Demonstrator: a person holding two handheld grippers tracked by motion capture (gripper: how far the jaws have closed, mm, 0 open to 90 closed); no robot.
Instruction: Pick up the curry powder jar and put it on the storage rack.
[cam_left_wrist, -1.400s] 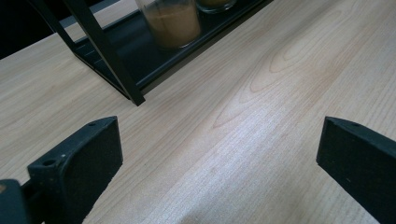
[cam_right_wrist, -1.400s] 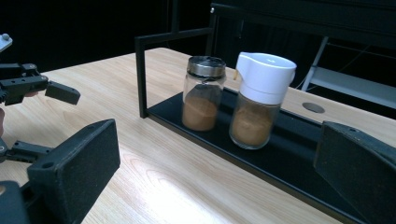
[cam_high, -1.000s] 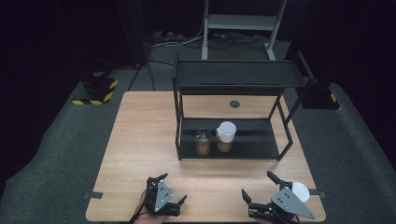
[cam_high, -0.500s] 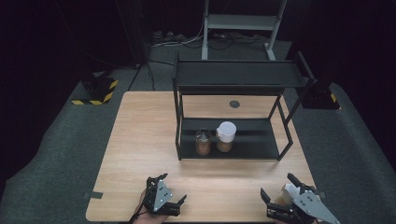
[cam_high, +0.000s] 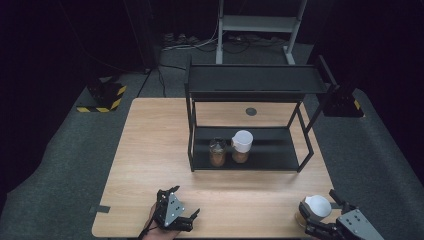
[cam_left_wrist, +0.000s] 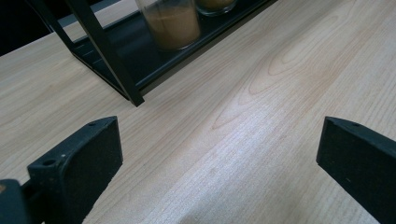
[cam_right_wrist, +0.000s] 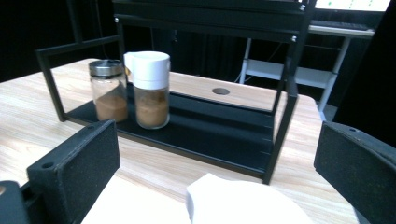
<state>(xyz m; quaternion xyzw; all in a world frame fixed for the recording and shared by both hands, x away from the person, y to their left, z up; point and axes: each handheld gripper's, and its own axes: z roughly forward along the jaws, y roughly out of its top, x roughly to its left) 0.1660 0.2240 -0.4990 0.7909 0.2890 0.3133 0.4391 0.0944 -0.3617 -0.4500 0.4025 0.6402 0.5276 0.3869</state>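
Tabletop is carrying a black two-tier rack; on its lower shelf a steel-lidded spice jar and a white-capped spice jar are standing touching, both holding brown powder. Left gripper is resting at the near edge, jaws spread over bare wood. Right gripper is sitting at the near right corner, jaws spread around a third white-capped jar.

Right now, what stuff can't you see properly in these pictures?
- White-lidded jar between the right gripper jaws: right gripper view's bottom edge cuts it off, hiding its contents.
- Two shelf jars: left gripper view's top edge cuts off their lids.
- Right gripper: high view's bottom edge cuts off its body.
- Powder in the metal-lidded jar: unidentifiable.
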